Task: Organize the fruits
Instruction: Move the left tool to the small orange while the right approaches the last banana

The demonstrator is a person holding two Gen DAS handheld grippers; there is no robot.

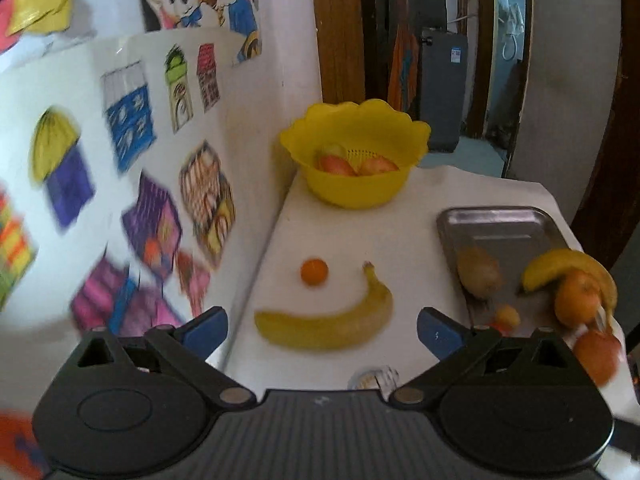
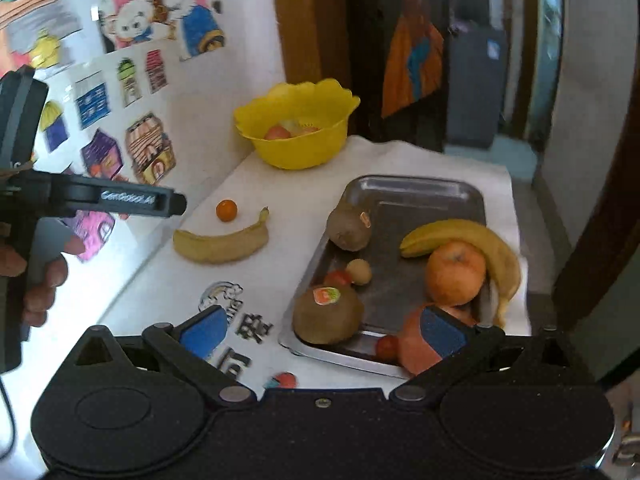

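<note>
The white table (image 1: 352,236) is pushed against a wall covered in stickers, so little room is left on the left side, and a gripper swung wide there could be knocked against the wall. On the table a metal tray (image 2: 420,200) is crowded toward its near end with fruit; a careless reach could roll pieces off its low rim and over the table edge just beside it. The yellow bowl (image 1: 356,188) at the far end, already holding a few reddish fruits, is light-looking plastic and could be pushed back or tipped if fruit is dropped in from a height.

The loose banana (image 1: 326,324) lies on the bare table just ahead of the left gripper (image 1: 322,330), whose jaws are spread wide and hold nothing. A pinch across the curve could slip or bruise it, and the sweep of the banana could send away the small orange fruit (image 1: 314,271) lying near its tip.

The right gripper (image 2: 322,330) is also spread wide and empty, one blue pad overlapping a reddish fruit at the tray's near corner. The tray banana (image 2: 460,240) rests against a large orange (image 2: 455,274) — lifting either could shift the other. The two kiwis (image 2: 328,316) could roll — as could the small round fruits between them.
</note>
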